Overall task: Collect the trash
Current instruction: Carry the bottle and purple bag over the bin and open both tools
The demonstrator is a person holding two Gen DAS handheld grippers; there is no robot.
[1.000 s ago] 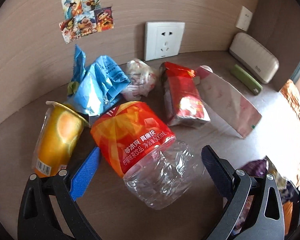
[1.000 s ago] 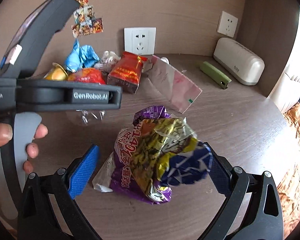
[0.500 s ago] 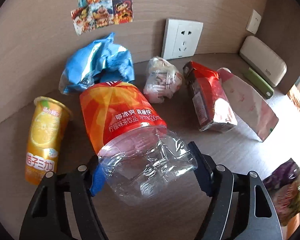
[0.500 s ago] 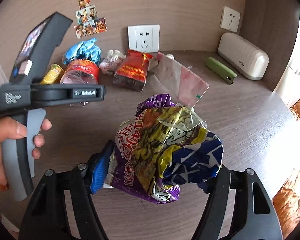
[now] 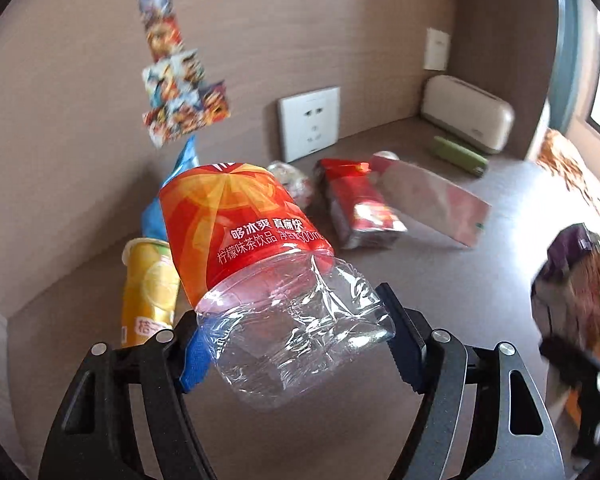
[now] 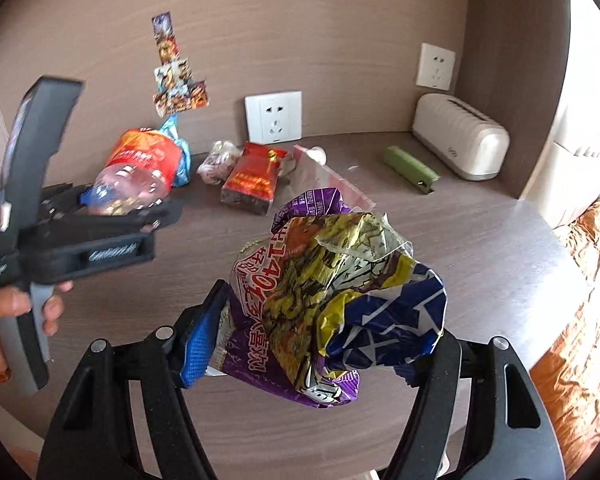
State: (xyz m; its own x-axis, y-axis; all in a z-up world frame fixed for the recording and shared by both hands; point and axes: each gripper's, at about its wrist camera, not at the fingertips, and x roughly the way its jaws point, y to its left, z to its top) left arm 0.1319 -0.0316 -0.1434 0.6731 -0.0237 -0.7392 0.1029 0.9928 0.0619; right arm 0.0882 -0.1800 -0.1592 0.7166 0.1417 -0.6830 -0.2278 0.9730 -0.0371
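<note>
My left gripper (image 5: 296, 344) is shut on a crushed clear plastic bottle (image 5: 260, 264) with an orange label and holds it above the table; the bottle also shows in the right wrist view (image 6: 136, 176). My right gripper (image 6: 320, 344) is shut on a crumpled purple and yellow snack bag (image 6: 332, 296), lifted off the table; the bag also shows at the right edge of the left wrist view (image 5: 580, 280). On the table lie a yellow drink cup (image 5: 148, 284), a blue wrapper (image 5: 156, 216), a red packet (image 5: 360, 208) and a pink-white pouch (image 5: 432, 204).
The brown table (image 6: 480, 240) meets a wall with a white socket (image 6: 274, 116) and stickers (image 6: 176, 76). A beige box (image 6: 460, 136) and a green case (image 6: 410, 168) sit at the back right. A clear wrapper ball (image 6: 218, 162) lies by the socket.
Both grippers closed on their items and lifted them: the left took the bottle up off the table, the right raised the snack bag. The left gripper moved away to the left.
</note>
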